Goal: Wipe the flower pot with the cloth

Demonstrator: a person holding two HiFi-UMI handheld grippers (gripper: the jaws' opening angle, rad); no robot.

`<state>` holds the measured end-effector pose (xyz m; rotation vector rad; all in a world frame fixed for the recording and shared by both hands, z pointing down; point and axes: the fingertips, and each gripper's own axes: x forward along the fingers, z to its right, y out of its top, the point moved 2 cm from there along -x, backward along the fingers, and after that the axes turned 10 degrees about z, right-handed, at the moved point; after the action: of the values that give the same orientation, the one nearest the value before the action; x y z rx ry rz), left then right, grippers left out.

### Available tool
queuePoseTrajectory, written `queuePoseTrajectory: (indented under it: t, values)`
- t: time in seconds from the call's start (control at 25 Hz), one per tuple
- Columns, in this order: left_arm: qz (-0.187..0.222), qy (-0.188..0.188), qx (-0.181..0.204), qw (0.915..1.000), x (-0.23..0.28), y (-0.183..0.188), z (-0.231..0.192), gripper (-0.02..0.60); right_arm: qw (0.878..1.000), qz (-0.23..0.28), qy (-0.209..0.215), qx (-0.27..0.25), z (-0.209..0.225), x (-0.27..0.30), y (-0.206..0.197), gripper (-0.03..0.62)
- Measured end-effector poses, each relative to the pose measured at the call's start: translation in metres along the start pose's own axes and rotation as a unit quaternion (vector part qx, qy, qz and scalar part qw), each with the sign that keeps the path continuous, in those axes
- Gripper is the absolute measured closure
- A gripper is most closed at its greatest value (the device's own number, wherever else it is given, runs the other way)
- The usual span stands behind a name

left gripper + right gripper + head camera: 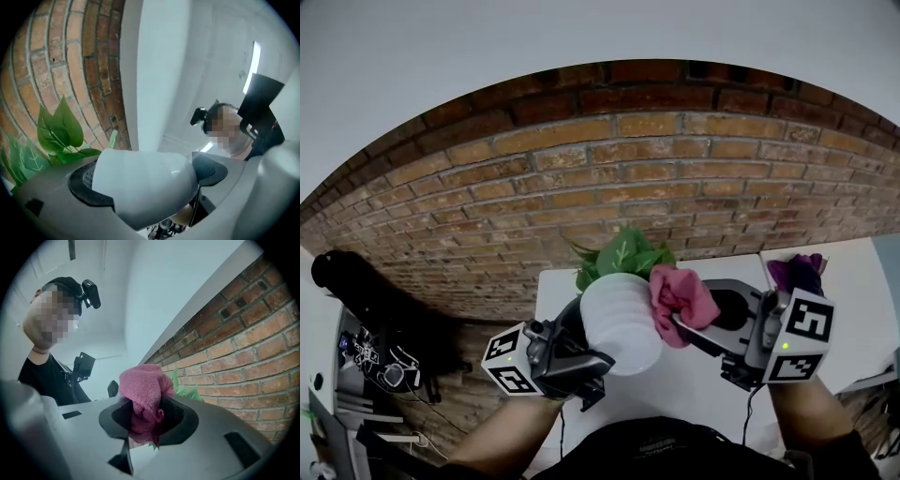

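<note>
Left gripper clamped on the white flower pot, held tilted above the table's left edge. Right gripper pinches the pink cloth, touching its side. Hard rubbing could push the smooth pot out of the jaws.

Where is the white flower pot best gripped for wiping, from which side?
Take the flower pot across its rounded wall below the leaves, from the person's left, as the left gripper does; the side facing the pink cloth is bare.
</note>
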<state>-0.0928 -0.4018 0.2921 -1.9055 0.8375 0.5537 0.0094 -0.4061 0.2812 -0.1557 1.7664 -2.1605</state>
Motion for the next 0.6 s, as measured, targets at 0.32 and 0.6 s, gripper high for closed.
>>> queuePoseTrajectory:
  t: [0.32,0.6]
  values:
    - [0.104,0.016,-0.067,0.9922,0.005,0.028,-0.012,0.043,1.000,-0.004,-0.002,-0.003,-0.004,0.003,-0.008,0.496]
    - [0.169,0.048,-0.102,0.9792,0.001,0.042,-0.030,0.044,0.999,-0.036,-0.006,-0.041,-0.011,0.017,-0.023,0.496]
